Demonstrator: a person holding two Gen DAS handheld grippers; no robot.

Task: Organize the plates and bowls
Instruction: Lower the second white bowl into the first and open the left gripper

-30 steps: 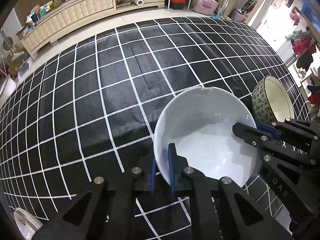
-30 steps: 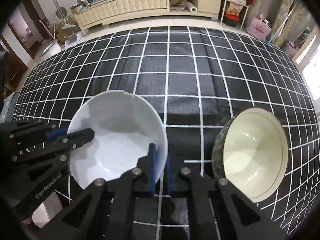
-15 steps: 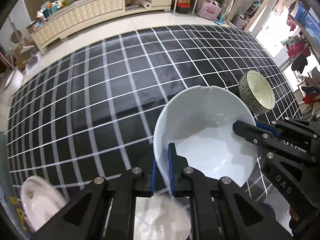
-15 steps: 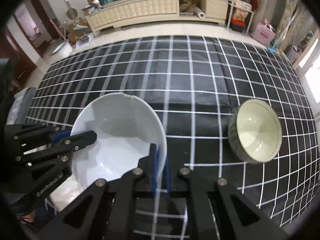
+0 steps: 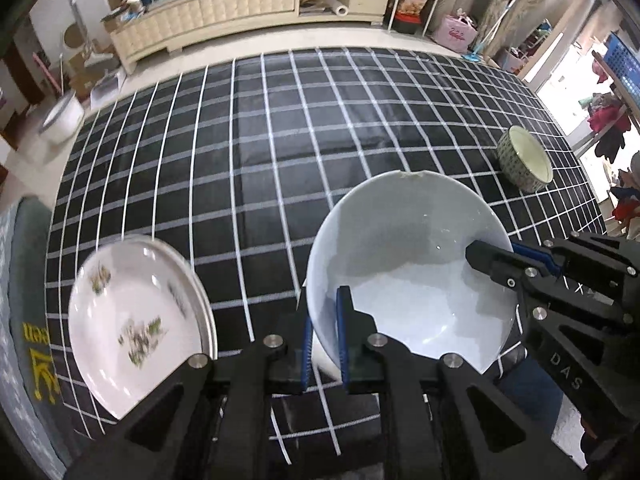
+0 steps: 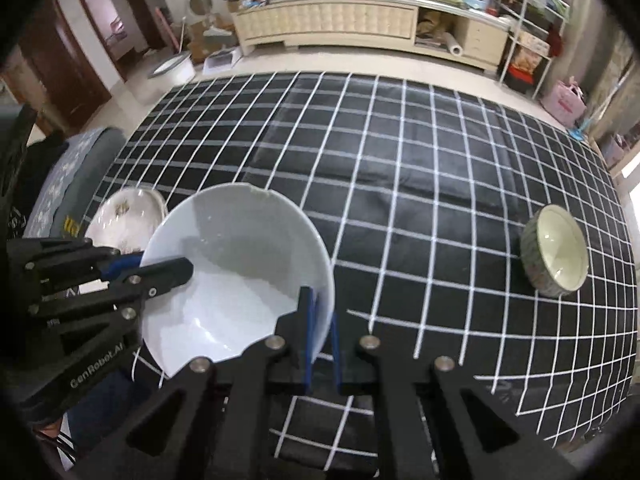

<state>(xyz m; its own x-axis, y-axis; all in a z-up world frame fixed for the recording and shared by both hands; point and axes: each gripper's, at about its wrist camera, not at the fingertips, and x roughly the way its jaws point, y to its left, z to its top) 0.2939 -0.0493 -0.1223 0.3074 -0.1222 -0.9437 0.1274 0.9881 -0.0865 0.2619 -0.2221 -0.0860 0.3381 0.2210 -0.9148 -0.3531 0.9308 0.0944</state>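
A large white bowl (image 5: 408,264) with a chipped far rim is held in the air above the checked table by both grippers. My left gripper (image 5: 326,336) is shut on its near rim. My right gripper (image 6: 320,332) is shut on the opposite rim and also shows in the left wrist view (image 5: 516,260). The bowl also shows in the right wrist view (image 6: 240,276). A white plate with green flower prints (image 5: 136,320) lies at the table's near left edge, also in the right wrist view (image 6: 124,220). A patterned bowl (image 5: 524,160) stands far right, also in the right wrist view (image 6: 556,256).
The table carries a black cloth with a white grid (image 5: 280,140). A grey cushioned seat (image 6: 68,172) stands at the table's left. A cream sideboard (image 6: 332,24) and shelves line the far wall across the floor.
Both grippers have lifted the white bowl higher and pulled back toward the near left. The flowered plate has come into view; the patterned bowl now looks farther away.
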